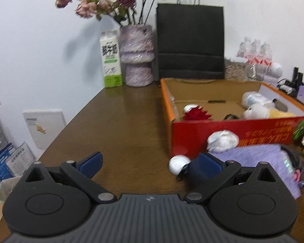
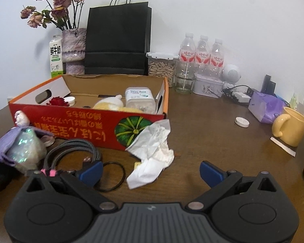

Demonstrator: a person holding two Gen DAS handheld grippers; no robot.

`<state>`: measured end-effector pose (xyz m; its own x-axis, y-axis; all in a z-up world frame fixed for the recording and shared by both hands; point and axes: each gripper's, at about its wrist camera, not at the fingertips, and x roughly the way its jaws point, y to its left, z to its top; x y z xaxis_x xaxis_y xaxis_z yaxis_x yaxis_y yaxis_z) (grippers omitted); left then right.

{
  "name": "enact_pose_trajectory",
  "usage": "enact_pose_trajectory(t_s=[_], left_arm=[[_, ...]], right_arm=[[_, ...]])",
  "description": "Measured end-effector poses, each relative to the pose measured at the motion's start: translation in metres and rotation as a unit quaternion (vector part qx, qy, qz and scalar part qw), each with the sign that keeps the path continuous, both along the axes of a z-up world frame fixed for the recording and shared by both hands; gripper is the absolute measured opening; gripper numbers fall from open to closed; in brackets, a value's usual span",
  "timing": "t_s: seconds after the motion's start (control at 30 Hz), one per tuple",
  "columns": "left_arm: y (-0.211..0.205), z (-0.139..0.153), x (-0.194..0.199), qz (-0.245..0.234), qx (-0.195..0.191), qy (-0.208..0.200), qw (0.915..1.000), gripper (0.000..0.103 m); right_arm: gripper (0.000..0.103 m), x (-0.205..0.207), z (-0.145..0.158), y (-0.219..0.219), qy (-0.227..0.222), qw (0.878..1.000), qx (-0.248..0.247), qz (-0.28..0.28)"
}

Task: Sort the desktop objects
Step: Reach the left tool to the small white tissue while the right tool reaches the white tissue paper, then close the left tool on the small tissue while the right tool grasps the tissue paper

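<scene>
Both grippers are hanging low over the near edge of the table [image 2: 202,121], each with its jaws spread wide and gripping nothing.

The right gripper [image 2: 151,172] is facing the tissue [image 2: 152,151], which is lying crumpled just ahead of it and leaning against the front wall of the box [image 2: 87,123]. It looks almost weightless and fully soft, so it should collapse under the pads; pinching the thick bunched middle seems safer than a loose corner, which could tear or slip out. Just beside the left fingertip a hair band [image 2: 113,177] is lying flat on the wood: thin, limp and hard to get under, probably best scooped at one side. Next to it the coiled cable [image 2: 71,151] is springy and may uncoil, so a grip across several loops looks wisest. Further right, well apart, a small cap [image 2: 241,122] and a yellow mug [image 2: 289,127] are sitting; the mug is stiff, heavier and breakable, with the rim wall as the likely hold.

The left gripper [image 1: 150,163] is hovering over bare wood, with a small white ball [image 1: 179,164] touching or just beside its right finger; blur is hiding what it is. It looks smooth and may roll. Beyond lies a purple cloth [image 1: 253,160], soft and easy to bunch.

In the box a red flower [image 1: 195,114], a plush [image 1: 257,111] and a jar [image 2: 139,99] are already lying.
</scene>
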<state>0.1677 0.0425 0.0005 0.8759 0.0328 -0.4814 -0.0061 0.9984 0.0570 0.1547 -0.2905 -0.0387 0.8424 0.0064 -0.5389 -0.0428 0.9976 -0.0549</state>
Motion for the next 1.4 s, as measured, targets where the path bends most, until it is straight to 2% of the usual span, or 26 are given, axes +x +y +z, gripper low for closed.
enact_pose_trajectory(t_s=[0.17, 0.33, 0.5, 0.6, 0.67, 0.83, 0.9, 1.03, 1.13, 1.2, 1.23, 1.3, 1.4], left_arm=[[-0.021, 0.010, 0.005, -0.030, -0.002, -0.014, 0.9995, 0.103], [-0.043, 0.012, 0.016, -0.049, -0.002, -0.011, 0.9987, 0.103], [-0.060, 0.008, 0.030, -0.049, -0.009, 0.005, 0.9987, 0.103], [-0.066, 0.004, 0.036, -0.043, -0.019, 0.010, 0.9989, 0.103], [-0.069, 0.001, 0.039, -0.041, -0.018, 0.011, 0.9989, 0.103], [-0.070, -0.004, 0.043, -0.045, -0.025, 0.021, 0.9985, 0.088], [-0.068, -0.005, 0.043, -0.043, -0.030, 0.023, 0.9984, 0.084], [-0.065, -0.007, 0.043, -0.045, -0.041, 0.026, 0.9978, 0.075], [-0.063, -0.008, 0.043, -0.047, -0.051, 0.031, 0.9971, 0.063], [-0.063, -0.008, 0.044, -0.049, -0.058, 0.033, 0.9966, 0.050], [-0.062, -0.009, 0.043, -0.051, -0.060, 0.035, 0.9963, 0.046], [-0.062, -0.009, 0.042, -0.055, -0.065, 0.036, 0.9957, 0.031], [-0.062, -0.009, 0.039, -0.057, -0.066, 0.033, 0.9956, 0.026]], right_arm=[[0.099, 0.019, 0.004, 0.000, 0.003, 1.000, -0.006, 0.006], [0.094, 0.037, 0.004, 0.000, 0.014, 1.000, -0.014, 0.010], [0.091, 0.052, -0.003, -0.008, 0.030, 0.999, 0.011, 0.008], [0.083, 0.055, -0.009, -0.013, 0.033, 0.999, 0.031, 0.008], [0.081, 0.055, -0.011, -0.016, 0.032, 0.999, 0.039, 0.006], [0.078, 0.055, -0.014, -0.022, 0.034, 0.998, 0.050, 0.004], [0.068, 0.056, -0.015, -0.023, 0.038, 0.998, 0.055, 0.005], [0.055, 0.056, -0.015, -0.023, 0.042, 0.997, 0.067, 0.012], [0.043, 0.053, -0.015, -0.022, 0.040, 0.997, 0.067, 0.015], [0.035, 0.051, -0.015, -0.021, 0.038, 0.997, 0.066, 0.013], [0.032, 0.050, -0.015, -0.022, 0.037, 0.997, 0.068, 0.015], [0.026, 0.048, -0.013, -0.022, 0.032, 0.997, 0.070, 0.017], [0.021, 0.044, -0.011, -0.020, 0.025, 0.997, 0.067, 0.020]])
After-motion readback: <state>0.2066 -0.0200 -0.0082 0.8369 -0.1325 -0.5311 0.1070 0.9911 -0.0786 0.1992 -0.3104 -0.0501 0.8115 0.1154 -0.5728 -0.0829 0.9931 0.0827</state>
